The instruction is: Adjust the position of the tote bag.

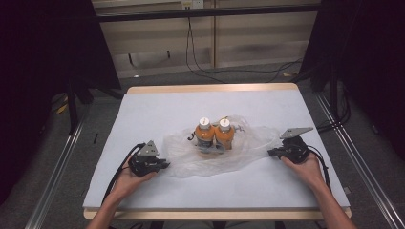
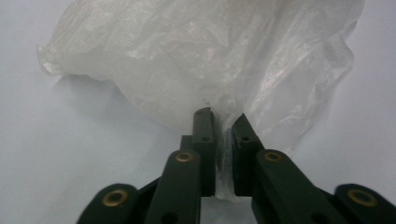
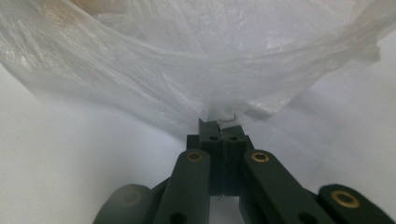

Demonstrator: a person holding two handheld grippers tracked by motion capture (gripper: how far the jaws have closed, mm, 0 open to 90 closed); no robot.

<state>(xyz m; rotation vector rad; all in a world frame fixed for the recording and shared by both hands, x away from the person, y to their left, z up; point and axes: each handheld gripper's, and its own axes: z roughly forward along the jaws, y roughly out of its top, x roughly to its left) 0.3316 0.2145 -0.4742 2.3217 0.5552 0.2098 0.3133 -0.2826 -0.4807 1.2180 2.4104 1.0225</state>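
Two orange bottles [image 1: 214,135] with white caps stand upright side by side at the table's middle, on a clear plastic bag [image 1: 200,157] spread flat around them. My left gripper [image 1: 165,165] is at the bag's left edge. In the left gripper view its jaws [image 2: 223,116] stand nearly together, pinching a strand of the bag's film [image 2: 196,60] in the narrow gap between them. My right gripper [image 1: 270,152] is at the bag's right edge. Its jaws [image 3: 219,123] are shut tight on a fold of the bag [image 3: 187,70].
The white table top [image 1: 157,109] has bare room all round the bag. A wooden rim [image 1: 212,88] runs along the far edge. Black cables [image 1: 210,71] lie on the floor beyond. Metal rails [image 1: 57,167] flank the table on both sides.
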